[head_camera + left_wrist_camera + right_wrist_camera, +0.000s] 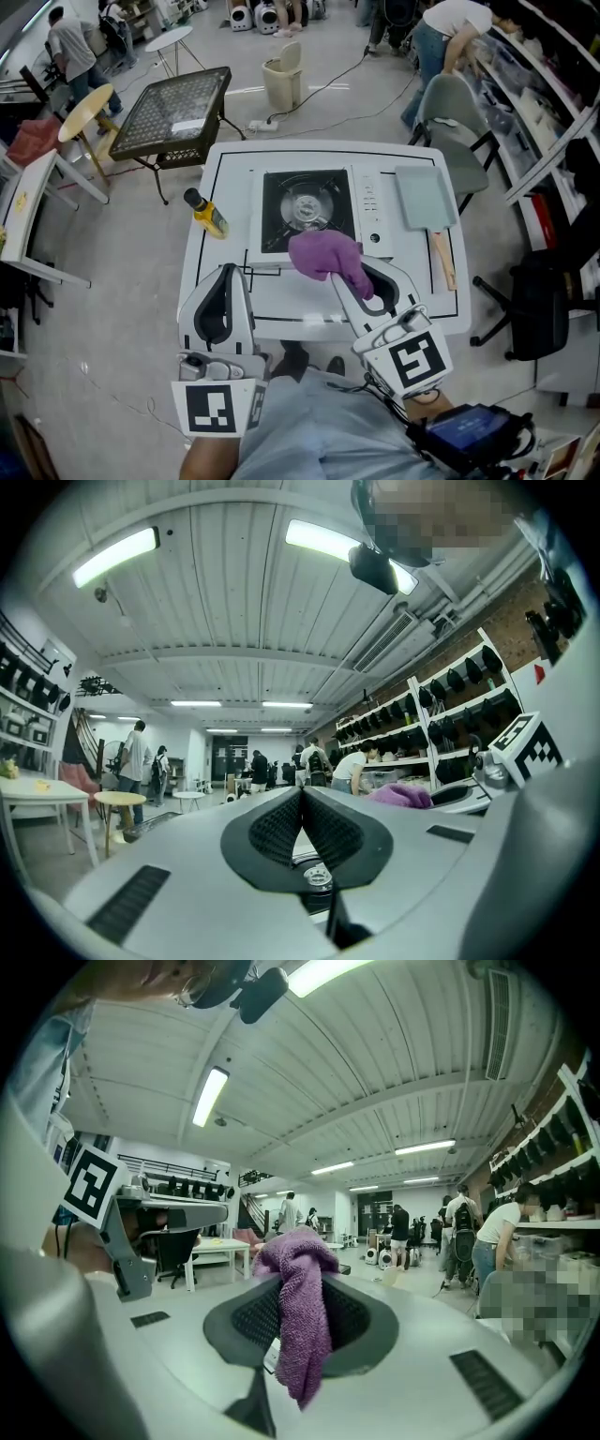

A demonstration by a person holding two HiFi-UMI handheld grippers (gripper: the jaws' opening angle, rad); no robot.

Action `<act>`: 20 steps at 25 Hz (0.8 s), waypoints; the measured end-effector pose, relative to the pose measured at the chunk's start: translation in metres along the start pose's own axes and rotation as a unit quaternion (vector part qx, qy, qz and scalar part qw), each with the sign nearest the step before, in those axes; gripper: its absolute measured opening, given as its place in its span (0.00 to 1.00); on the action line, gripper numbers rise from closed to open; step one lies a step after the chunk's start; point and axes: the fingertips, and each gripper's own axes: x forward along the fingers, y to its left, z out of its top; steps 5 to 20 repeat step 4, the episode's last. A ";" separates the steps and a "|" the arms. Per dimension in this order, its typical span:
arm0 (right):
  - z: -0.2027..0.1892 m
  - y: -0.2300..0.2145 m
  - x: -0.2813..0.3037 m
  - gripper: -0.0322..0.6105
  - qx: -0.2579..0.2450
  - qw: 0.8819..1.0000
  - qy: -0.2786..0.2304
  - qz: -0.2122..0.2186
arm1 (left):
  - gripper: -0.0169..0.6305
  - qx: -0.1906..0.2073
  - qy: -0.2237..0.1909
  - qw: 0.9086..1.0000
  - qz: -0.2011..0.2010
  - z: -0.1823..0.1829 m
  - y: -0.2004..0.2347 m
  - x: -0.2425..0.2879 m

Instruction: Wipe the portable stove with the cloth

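purple terry cloth (326, 255) hangs bunched from the right gripper (361, 281), whose jaws are clamped on it; in the right gripper view the cloth (302, 1335) rises in a lump above the pads and trails down between them in a narrow tail, with the right gripper (298, 1283) pointing out across the room. from the head view the cloth sits over the near right corner of the portable stove's (277, 225) black top, covering part of its near edge; whether it touches the surface cannot be told. the stove stands in the middle of a white table (281, 305) marked with black lines. the left gripper (228, 277) is over the near left part of the table, apart from the stove, and in its own view the left gripper (302, 799) has its jaws pressed together with nothing between them. a yellow bottle (207, 215) with a black cap lies left of the stove, and a flat pale-green board (425, 197) with a wooden handle lies to its right.
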 end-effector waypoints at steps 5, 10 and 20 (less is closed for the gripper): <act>0.004 -0.002 0.002 0.22 -0.001 1.000 -0.019 -0.005 | 0.05 0.001 0.000 1.000 -0.002 -0.002 0.000 0.001; 0.004 -0.002 0.002 0.22 -0.001 1.000 -0.019 -0.005 | 0.05 0.001 0.000 1.000 -0.002 -0.002 0.000 0.001; 0.004 -0.002 0.002 0.22 -0.001 1.000 -0.019 -0.005 | 0.05 0.001 0.000 1.000 -0.002 -0.002 0.000 0.001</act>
